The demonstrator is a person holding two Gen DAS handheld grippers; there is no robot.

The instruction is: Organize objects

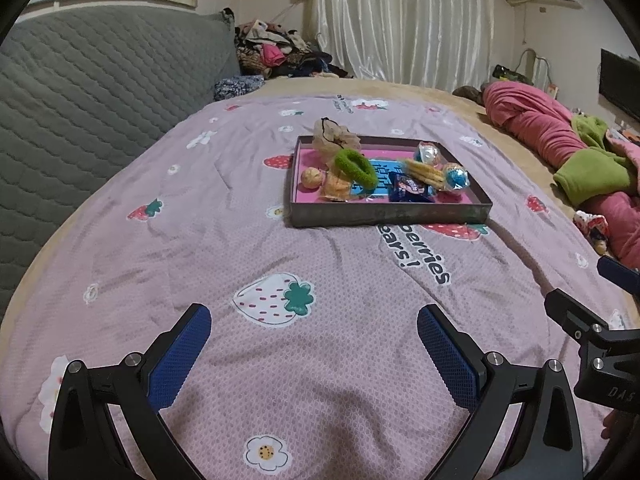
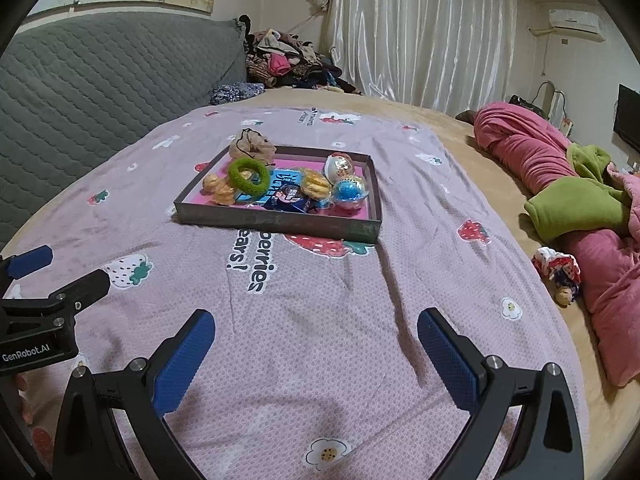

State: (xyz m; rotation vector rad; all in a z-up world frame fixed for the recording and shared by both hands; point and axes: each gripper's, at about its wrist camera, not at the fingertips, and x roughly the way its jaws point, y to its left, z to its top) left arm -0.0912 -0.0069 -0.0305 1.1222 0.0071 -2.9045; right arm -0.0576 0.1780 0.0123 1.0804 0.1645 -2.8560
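Blue-padded fingers [image 1: 180,356] of the left gripper [image 1: 314,356] and right gripper [image 2: 316,358] are gaping wide, holding nothing. Toward twelve o'clock the tray [image 1: 384,214] is sitting on the bedspread [image 1: 200,240], already carrying a green hair tie [image 2: 249,176] and capsule balls [image 2: 349,193]; advancing low should be helping.

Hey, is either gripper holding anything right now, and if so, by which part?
Nothing is held. The left gripper and right gripper are both open above the bedspread, short of the tray.
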